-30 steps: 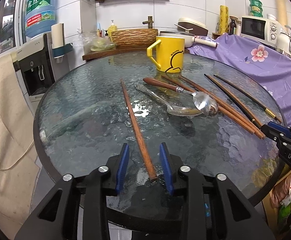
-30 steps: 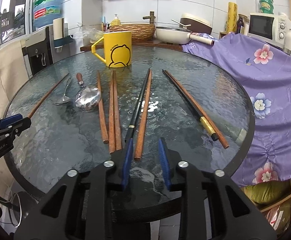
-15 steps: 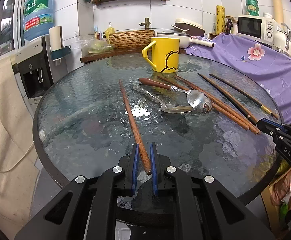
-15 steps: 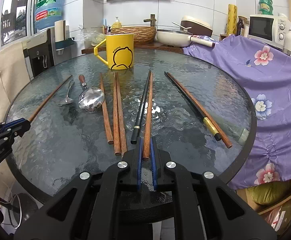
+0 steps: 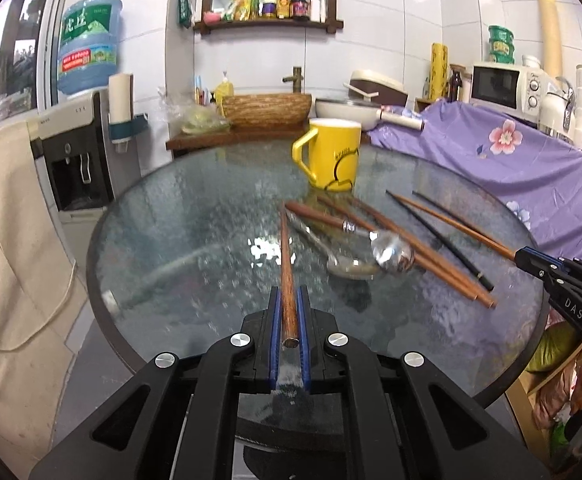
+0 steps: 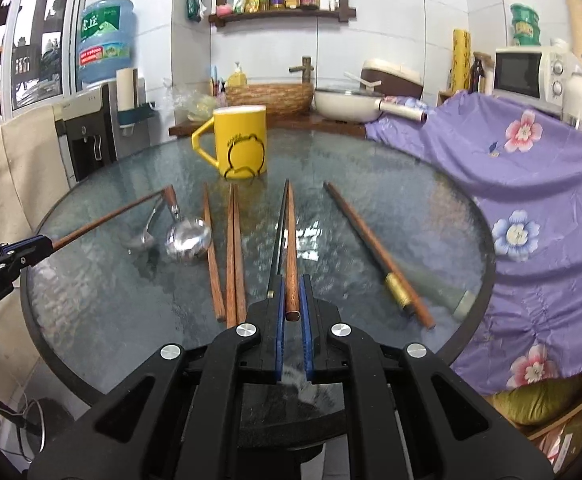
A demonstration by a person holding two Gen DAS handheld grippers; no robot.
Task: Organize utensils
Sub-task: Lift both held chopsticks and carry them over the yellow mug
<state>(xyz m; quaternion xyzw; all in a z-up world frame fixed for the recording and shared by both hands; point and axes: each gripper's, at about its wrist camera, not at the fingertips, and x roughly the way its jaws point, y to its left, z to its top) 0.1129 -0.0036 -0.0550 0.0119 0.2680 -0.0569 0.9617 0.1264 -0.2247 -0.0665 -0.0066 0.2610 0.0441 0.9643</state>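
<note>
My left gripper [image 5: 289, 320] is clamped on the near end of a brown wooden chopstick [image 5: 285, 252], its blue pads tight against both sides, the stick reaching out above the round glass table [image 5: 163, 240] toward the yellow mug [image 5: 333, 154]. My right gripper [image 6: 292, 312] is likewise clenched around the end of another brown chopstick [image 6: 291, 240], with a black chopstick [image 6: 278, 236] lying just beside it on the left. Between the two held sticks I see a metal ladle [image 6: 189, 236] and a spoon [image 6: 145, 232], then three more brown chopsticks [image 6: 233, 256] side by side. A dark pair with a gold band [image 6: 375, 250] lies apart on the right, near the purple flowered cloth [image 6: 531, 184].
</note>
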